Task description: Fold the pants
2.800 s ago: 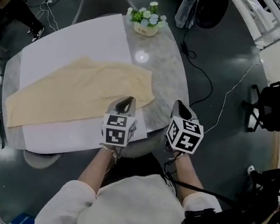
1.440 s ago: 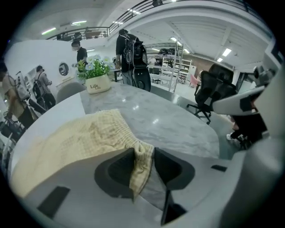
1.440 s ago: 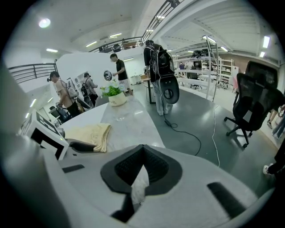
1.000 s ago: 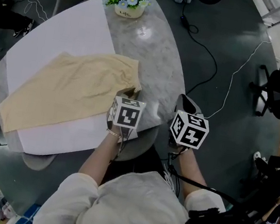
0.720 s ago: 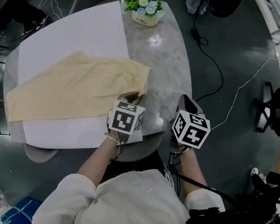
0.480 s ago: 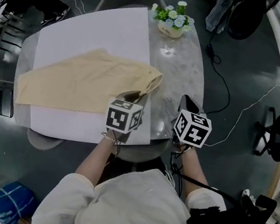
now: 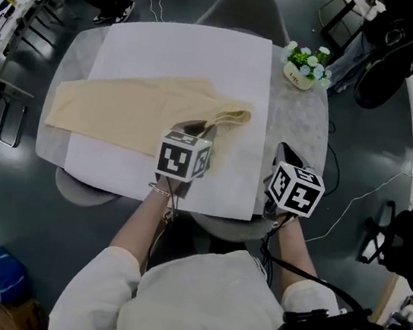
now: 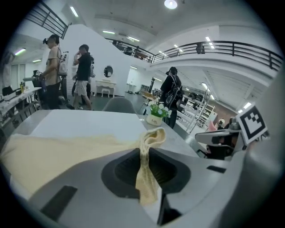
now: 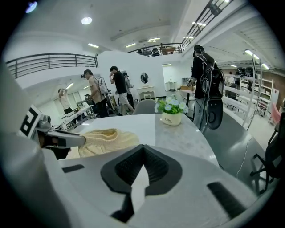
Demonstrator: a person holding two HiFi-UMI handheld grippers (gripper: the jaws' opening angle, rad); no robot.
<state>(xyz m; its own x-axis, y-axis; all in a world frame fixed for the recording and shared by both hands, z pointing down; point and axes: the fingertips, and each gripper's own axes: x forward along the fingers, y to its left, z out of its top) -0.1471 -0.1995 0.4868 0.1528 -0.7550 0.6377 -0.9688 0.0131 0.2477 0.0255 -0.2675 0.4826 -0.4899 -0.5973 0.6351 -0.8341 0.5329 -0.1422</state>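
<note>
Left gripper (image 7: 200, 127) has risen, pinching the pants (image 7: 122, 113) by the waist corner. The rest lies centre-left on the white sheet (image 7: 185, 50). Right gripper (image 7: 284, 150) closed, empty. First fold likely starting; next, carry the corner leftward.

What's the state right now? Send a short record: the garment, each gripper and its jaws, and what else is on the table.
garment: beige pants, spread lengthwise on a white sheet
left gripper: jaws shut on the pants' right-hand end, with a bunched corner raised off the sheet
right gripper: jaws together, nothing held, over bare marble to the right of the sheet
table: marble top, with a flower pot near its far right edge
</note>
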